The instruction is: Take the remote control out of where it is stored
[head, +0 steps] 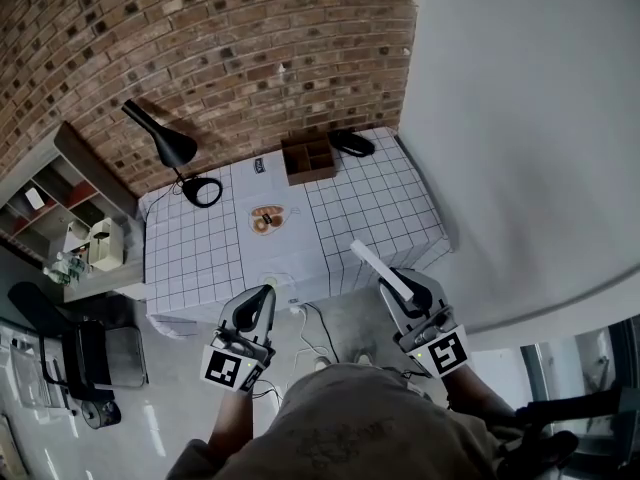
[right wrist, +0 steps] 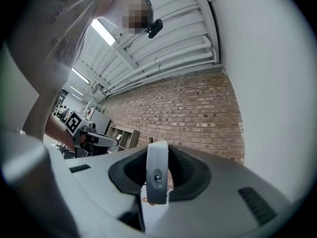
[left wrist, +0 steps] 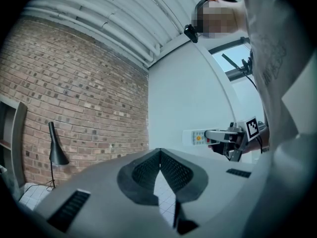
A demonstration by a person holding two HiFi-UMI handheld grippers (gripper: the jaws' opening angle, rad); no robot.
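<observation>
While right gripper [head: 404, 290] holds remote control [head: 378, 266] aloft | left gripper [head: 265, 296] alongside, closed

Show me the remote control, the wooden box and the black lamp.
remote control [head: 378, 266], head view, middle of its white body.
wooden box [head: 312, 175], head view, its front wall.
black lamp [head: 174, 147], head view, its shade.

Rough red brick makes the wall [head: 200, 38]. A matt checked cloth [head: 370, 208] lies under a brown wooden box [head: 308, 158] and a matt black lamp [head: 165, 143]. The remote [head: 378, 266] is smooth white plastic. The left gripper [head: 262, 303] and right gripper [head: 402, 286] look like matt grey plastic.
</observation>
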